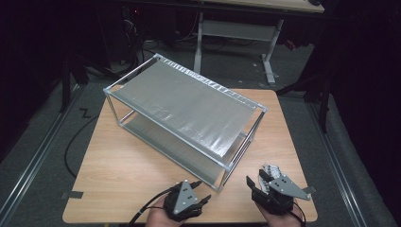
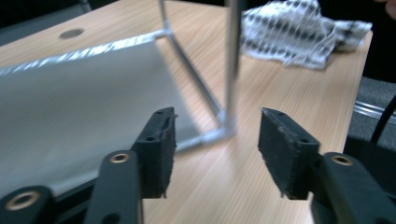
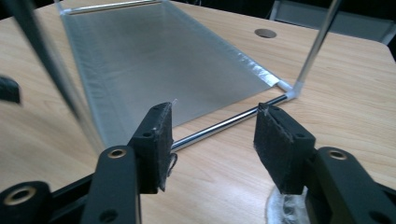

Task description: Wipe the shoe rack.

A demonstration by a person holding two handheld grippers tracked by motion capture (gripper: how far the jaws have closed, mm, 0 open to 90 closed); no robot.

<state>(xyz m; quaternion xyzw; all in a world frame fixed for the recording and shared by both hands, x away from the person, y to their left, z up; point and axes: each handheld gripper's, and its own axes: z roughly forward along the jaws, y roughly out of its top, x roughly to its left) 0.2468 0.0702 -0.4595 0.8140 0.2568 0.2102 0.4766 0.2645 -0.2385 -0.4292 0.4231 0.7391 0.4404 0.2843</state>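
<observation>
Wooden table [image 1: 123, 165] is carrying a checked cloth [image 1: 270, 171] lying at its near right corner beside the shelf rack [image 1: 189, 106], both the left gripper [image 1: 201, 191] and right gripper [image 1: 255, 182] are hovering spread and empty, and a careless reach is risking knocking the rack's corner post.

The right hand-held gripper [image 1: 257, 182] partly hides the patterned cloth [image 1: 271, 171].

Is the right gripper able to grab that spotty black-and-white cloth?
Probably yes. The cloth lies on the table right under the right gripper, whose jaws stand open and empty, with nothing between them and it.
</observation>
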